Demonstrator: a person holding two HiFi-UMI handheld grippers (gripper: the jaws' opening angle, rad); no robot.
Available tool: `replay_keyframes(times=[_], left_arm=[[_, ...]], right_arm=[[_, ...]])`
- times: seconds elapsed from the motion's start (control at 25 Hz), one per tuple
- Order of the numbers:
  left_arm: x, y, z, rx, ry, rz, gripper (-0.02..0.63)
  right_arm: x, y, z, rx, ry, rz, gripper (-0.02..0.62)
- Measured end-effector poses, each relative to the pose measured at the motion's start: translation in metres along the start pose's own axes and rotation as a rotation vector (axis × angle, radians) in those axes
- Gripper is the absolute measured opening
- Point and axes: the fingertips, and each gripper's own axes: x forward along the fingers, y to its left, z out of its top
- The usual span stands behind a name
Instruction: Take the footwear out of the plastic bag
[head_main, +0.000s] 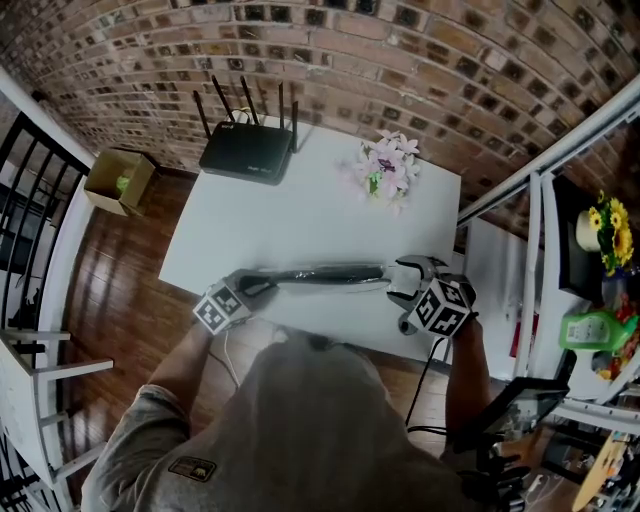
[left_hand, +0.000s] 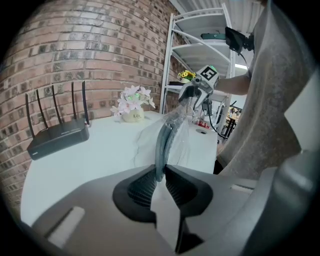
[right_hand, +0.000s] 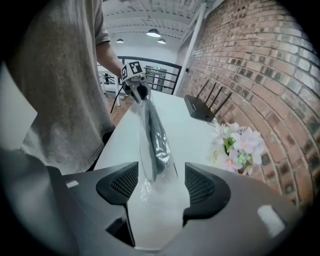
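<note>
plastic bag (head_main: 300, 268) holding dark footwear (head_main: 338, 272) spans the near side of the tabletop (head_main: 300, 200), long axis running gripper to gripper. left hand-held gripper (head_main: 262, 286) is clenched on one end. right hand-held gripper (head_main: 398, 284) is spread wide, the bag's other end loose between its jaws. bag mouth not discernible; footwear seen edge-on only.

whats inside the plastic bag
A dark flat shoe shows through the clear plastic bag, seen edge-on. Whether a second one lies behind it cannot be told.
</note>
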Motion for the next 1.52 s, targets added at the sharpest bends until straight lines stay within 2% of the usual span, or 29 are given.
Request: replay_keyframes(times=[0.12, 0.28, 0.36, 0.4, 0.44, 0.56, 0.68, 0.8, 1.0, 1.16, 1.52], left_arm=[[-0.001, -0.001, 0.005, 0.017, -0.004, 0.003, 0.057], [0.0, -0.003, 0.005, 0.032, -0.004, 0.002, 0.058], [0.001, -0.004, 0.005, 0.037, -0.005, 0.0, 0.058], [0.001, -0.004, 0.004, 0.039, -0.005, -0.003, 0.058], [0.001, -0.004, 0.004, 0.043, -0.003, -0.006, 0.06], [0.002, -0.005, 0.003, 0.05, 0.003, -0.023, 0.08], [0.003, -0.007, 0.005, 0.056, 0.001, -0.047, 0.146], [0.006, -0.007, 0.01, 0.065, -0.005, -0.067, 0.166], [0.013, -0.006, 0.018, 0.105, 0.006, -0.072, 0.161], [0.016, -0.011, 0.022, 0.147, 0.012, -0.092, 0.12], [0.007, -0.009, 0.016, 0.173, 0.019, -0.108, 0.101]], right_arm=[[0.016, 0.007, 0.03, -0.078, -0.02, 0.046, 0.325], [0.049, 0.021, 0.05, -0.161, 0.007, 0.113, 0.33], [0.062, 0.024, 0.052, -0.195, 0.038, 0.119, 0.288], [0.066, 0.025, 0.052, -0.208, 0.051, 0.116, 0.214], [0.069, 0.026, 0.052, -0.215, 0.056, 0.114, 0.184], [0.069, 0.027, 0.055, -0.216, 0.047, 0.118, 0.149], [0.068, 0.028, 0.055, -0.202, 0.033, 0.13, 0.14], [0.067, 0.028, 0.056, -0.193, 0.022, 0.139, 0.135], [0.066, 0.031, 0.057, -0.194, 0.014, 0.153, 0.126], [0.064, 0.031, 0.053, -0.183, 0.025, 0.151, 0.129], [0.056, 0.027, 0.044, -0.143, 0.025, 0.134, 0.11]])
